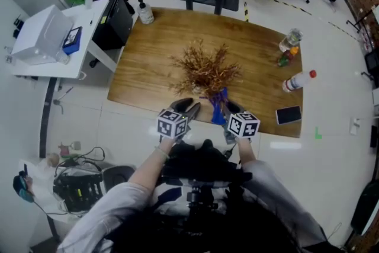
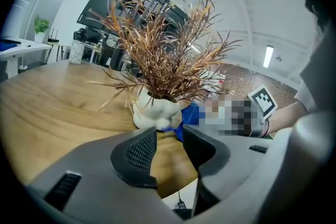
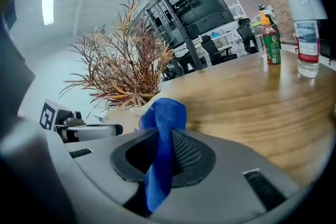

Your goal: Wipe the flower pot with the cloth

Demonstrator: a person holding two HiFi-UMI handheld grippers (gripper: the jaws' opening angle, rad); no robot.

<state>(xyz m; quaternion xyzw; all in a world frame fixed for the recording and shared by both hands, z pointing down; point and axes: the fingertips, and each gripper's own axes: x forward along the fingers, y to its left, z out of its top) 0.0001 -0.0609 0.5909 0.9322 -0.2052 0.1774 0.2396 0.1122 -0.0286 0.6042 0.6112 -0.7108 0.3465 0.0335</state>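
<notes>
A white flower pot [image 2: 155, 111] with dried brown foliage [image 1: 204, 70] stands near the front middle of the wooden table [image 1: 148, 62]. My right gripper [image 1: 228, 109] is shut on a blue cloth [image 3: 163, 123], which sticks up between its jaws. In the head view the cloth [image 1: 218, 105] hangs just right of the plant's base. From the left gripper view the cloth [image 2: 188, 115] touches the pot's right side. My left gripper [image 2: 169, 152] is open and holds nothing, a short way in front of the pot. In the head view the left gripper [image 1: 188, 108] sits at the table's front edge, and foliage hides the pot.
At the table's right end stand a white bottle with a red cap [image 1: 298, 80], a clear bottle [image 1: 290, 40] and a small sauce bottle [image 1: 284, 58]. A dark phone [image 1: 288, 115] lies at the front right. A pump bottle [image 1: 145, 12] stands at the back left corner.
</notes>
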